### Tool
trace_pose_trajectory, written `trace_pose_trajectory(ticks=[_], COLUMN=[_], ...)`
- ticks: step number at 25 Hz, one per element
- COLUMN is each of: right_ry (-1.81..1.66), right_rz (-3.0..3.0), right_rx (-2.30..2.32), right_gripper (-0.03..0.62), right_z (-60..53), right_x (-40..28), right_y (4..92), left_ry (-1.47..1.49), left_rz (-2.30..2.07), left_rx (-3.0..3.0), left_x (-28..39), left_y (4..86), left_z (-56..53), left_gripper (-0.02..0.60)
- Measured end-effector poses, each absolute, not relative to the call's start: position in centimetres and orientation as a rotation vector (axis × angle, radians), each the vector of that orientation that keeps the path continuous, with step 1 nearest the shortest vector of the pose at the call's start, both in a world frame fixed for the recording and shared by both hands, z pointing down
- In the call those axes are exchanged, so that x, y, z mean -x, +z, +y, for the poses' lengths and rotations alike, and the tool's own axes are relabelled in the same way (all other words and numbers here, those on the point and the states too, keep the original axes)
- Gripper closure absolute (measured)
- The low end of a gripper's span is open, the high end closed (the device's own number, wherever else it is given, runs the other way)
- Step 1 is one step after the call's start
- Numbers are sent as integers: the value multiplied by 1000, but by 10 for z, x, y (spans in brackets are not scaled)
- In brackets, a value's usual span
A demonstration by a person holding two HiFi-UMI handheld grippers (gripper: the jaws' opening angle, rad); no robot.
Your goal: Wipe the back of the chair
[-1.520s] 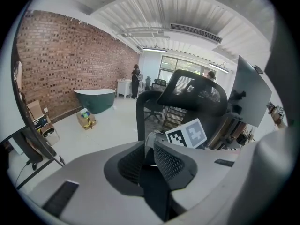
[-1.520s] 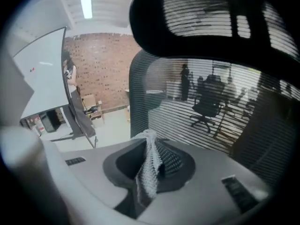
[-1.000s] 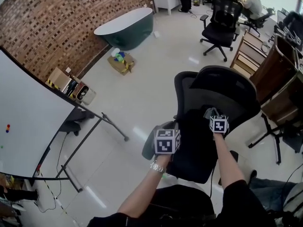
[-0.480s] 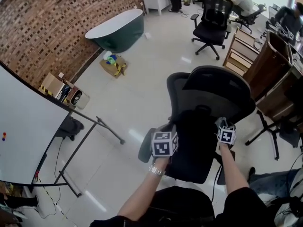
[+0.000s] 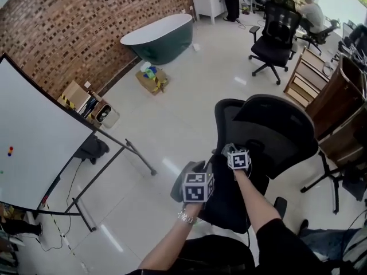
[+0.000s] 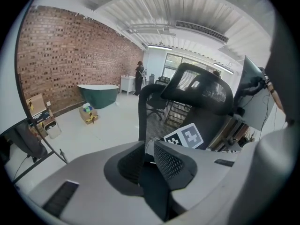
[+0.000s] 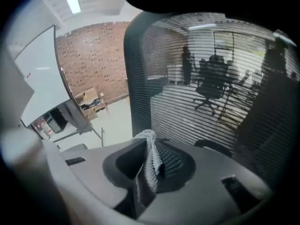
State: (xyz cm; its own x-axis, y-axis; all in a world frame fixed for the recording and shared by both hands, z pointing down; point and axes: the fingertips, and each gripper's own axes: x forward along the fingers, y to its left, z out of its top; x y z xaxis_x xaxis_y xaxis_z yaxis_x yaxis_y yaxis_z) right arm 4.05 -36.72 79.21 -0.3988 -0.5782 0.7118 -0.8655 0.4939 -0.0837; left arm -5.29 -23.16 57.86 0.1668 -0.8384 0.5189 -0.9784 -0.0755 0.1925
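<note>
Right gripper [image 7: 151, 179]: jaws clamp a white cloth [image 7: 148, 146] near the chair back [image 7: 187, 78].
Left gripper [image 6: 149, 165]: jaws closed, empty.
Progress: I judge wiping unfinished.

A dark green bathtub [image 5: 157, 38] stands against the brick wall [image 5: 86, 22], a whiteboard [image 5: 34, 136] at left.

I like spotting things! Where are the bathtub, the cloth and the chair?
bathtub [image 5: 163, 42]: head view, its dark side.
cloth [image 7: 149, 159]: right gripper view, fold between the jaws.
chair [image 5: 276, 128]: head view, middle of its back.

Right hand-held gripper [image 7: 152, 175] pinching cloth [image 7: 149, 146]; left hand-held gripper [image 6: 149, 161] closed.
</note>
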Motion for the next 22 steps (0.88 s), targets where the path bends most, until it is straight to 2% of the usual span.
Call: trace_pose_trajectory(ticks=[6,12,14,17,22], right_ry=[602,620,617,641,578], right_rz=[-1931,-1572,-1552,-1609,-1950], right_rx=[-1329,-1533,-1548,-1523,-1341], right_gripper=[534,534,534,534,534], right_z=[-367,-310,-303,-294,-305], right_x=[-161,-364,-393,-378,-235], right_y=[820,835,833,829,815], left_ry=[339,320,317,318,326], left_rz=[-1763,-1731,-1733,-1743,-1749], left_rx=[-1905,-1922,-1925,-1916,-1900], left_x=[67,51,51,54,55], left_y=[579,583,583,583,585], left_z=[-234,-235,-234,-232,-226], left_gripper=[515,515,514,515,515])
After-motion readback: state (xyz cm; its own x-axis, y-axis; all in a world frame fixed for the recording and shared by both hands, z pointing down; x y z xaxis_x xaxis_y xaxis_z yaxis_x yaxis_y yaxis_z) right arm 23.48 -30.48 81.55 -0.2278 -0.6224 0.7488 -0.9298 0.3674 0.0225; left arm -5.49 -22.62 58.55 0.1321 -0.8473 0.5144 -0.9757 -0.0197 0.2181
